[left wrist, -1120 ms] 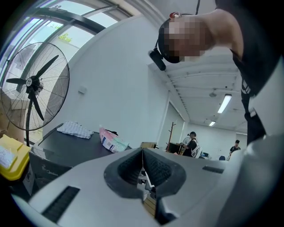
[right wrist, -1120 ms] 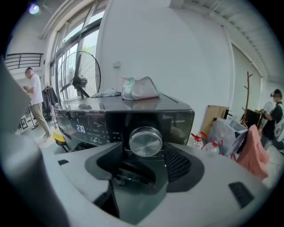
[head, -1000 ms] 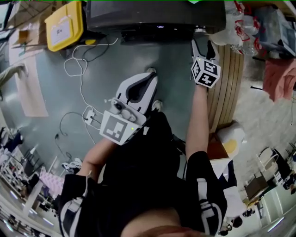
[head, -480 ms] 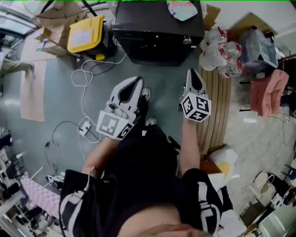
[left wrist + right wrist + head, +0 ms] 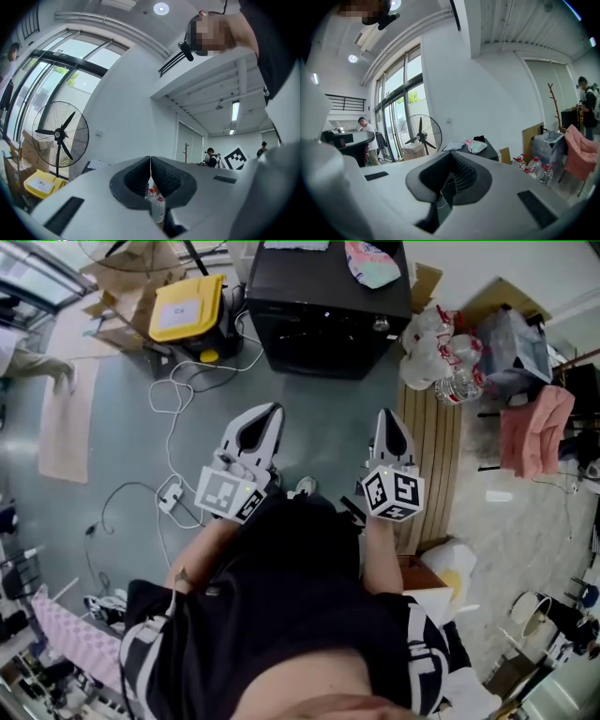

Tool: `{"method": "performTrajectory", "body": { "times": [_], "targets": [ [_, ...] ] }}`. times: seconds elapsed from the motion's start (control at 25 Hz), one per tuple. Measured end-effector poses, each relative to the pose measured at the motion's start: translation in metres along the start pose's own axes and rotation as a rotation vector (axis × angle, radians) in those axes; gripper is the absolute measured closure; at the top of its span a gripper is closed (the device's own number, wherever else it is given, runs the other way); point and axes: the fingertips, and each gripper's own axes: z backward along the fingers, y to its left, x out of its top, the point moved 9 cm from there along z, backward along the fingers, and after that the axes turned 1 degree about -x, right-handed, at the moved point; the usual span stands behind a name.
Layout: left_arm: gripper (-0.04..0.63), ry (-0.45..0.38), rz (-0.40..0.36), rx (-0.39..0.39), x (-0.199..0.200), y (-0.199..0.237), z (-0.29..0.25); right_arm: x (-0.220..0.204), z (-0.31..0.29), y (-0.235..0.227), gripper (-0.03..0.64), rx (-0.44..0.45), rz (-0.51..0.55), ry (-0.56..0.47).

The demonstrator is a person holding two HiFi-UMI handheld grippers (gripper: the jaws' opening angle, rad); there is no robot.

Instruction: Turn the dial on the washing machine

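**Right claw**: white moulded shell with black ribbed pads. The jaws were shut pad to pad, with nothing between them and touching nothing.

**Left claw**: same build, with its jaws likewise closed and empty.

**Floor**: smooth and grey-green, below both claws.

**Slatted board**: pale wood, just right of the right claw.

**Cable**: thin and white, lying in loose loops left of the left claw.

**Washing machine**: a black box, ahead of both claws and well apart from them, with bare floor between.

**Dial**: a small round silvery knob at the machine's upper right, ahead of the right claw and untouched.

**Cloth**: pale and patterned, lying on the machine's top.

**Bottles**: clear plastic with red caps, clustered right of the machine.

**Box**: it had a yellow lid and stood left of the machine.

**Fan**: a round wire cage on a stand, far ahead by the windows.
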Motion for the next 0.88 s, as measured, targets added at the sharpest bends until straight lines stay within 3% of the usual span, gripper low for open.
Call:
{"method": "performTrajectory", "body": {
  "times": [0.52, 0.88],
  "targets": [
    [0.572, 0.003, 0.001, -0.04, 0.005, 0.033, 0.033, -0.014, 0.02, 0.066, 0.591, -0.015, 0.017, 0.021],
    [0.572, 0.002, 0.011, -0.058, 0.008, 0.047, 0.04, -0.014, 0.013, 0.083, 0.592, -0.032, 0.029, 0.015]
  ]
}}
